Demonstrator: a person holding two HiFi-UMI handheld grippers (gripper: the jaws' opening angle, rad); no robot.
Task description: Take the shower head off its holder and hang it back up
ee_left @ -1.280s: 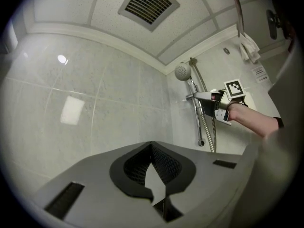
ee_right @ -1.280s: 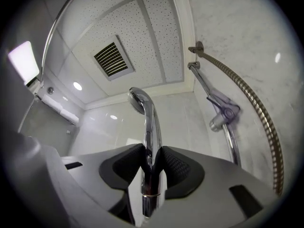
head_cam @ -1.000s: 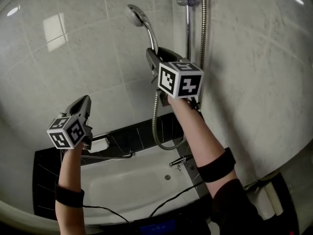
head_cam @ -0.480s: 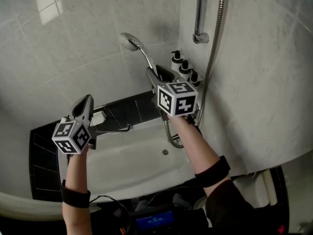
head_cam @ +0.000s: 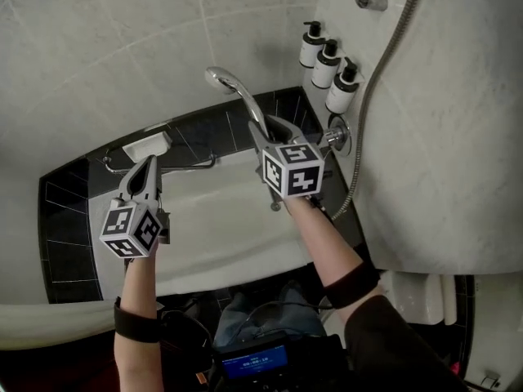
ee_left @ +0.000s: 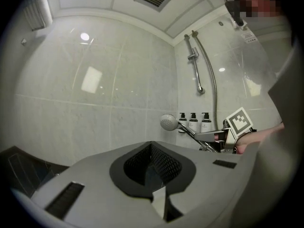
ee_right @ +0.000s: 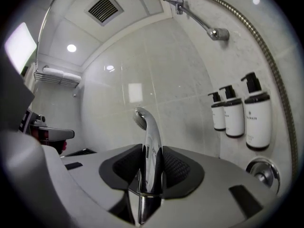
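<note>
Lowered since before, right gripper (head_cam: 267, 127) grips shower head (head_cam: 222, 78); left gripper (head_cam: 147, 165) clenched empty

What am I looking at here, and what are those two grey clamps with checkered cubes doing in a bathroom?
There is no robot arm. A person holds a two-jaw gripper in each hand, and the marker cubes are part of those grippers. The head view comes from a camera on the person's head, looking steeply down over a bathtub. The other two views come from cameras that ride on each gripper and look along its jaws. The right gripper is clamped on the chrome handle of the shower head. Its hose runs up the wall beside three pump bottles. The shower head is off its holder on the wall rail. The left gripper is shut and empty.
</note>
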